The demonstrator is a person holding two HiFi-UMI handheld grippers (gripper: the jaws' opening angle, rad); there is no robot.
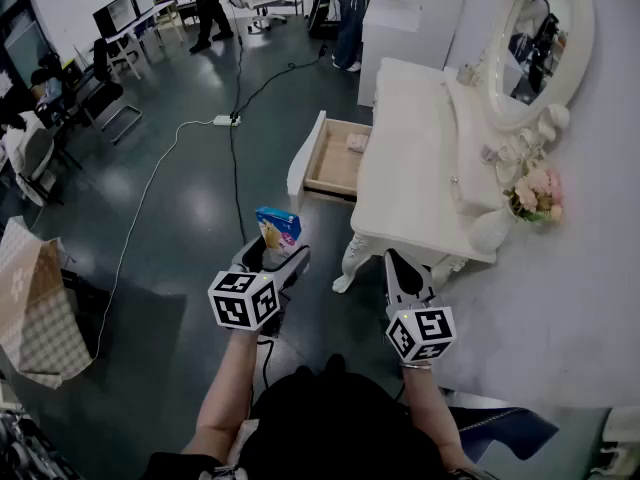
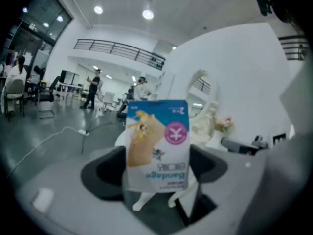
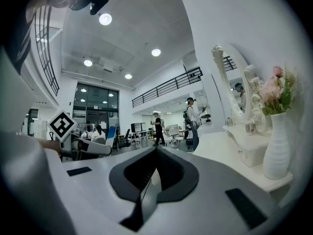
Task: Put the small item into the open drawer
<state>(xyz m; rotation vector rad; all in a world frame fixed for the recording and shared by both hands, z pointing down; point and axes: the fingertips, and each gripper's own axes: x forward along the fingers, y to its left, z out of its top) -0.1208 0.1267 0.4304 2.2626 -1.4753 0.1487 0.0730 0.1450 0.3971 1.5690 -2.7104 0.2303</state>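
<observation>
A small blue and white packet (image 1: 278, 228) with a snack picture stands upright between the jaws of my left gripper (image 1: 275, 253), held in the air above the dark floor. In the left gripper view the packet (image 2: 157, 131) fills the gap, and the left gripper (image 2: 156, 169) is shut on its sides. The open drawer (image 1: 330, 160) juts out of the left side of the white dressing table (image 1: 410, 168), ahead of the packet, with a pale thing (image 1: 357, 142) lying inside. My right gripper (image 1: 393, 260) hovers by the table's near corner, shut and empty; the right gripper view shows its jaws (image 3: 152, 173) meeting.
An oval mirror (image 1: 540, 38), a white vase of pink flowers (image 1: 540, 196) and small ornaments stand along the table's right side. A cable and a power strip (image 1: 222, 120) lie on the floor left of the drawer. A paper bag (image 1: 40, 308) sits at far left. People and chairs are farther back.
</observation>
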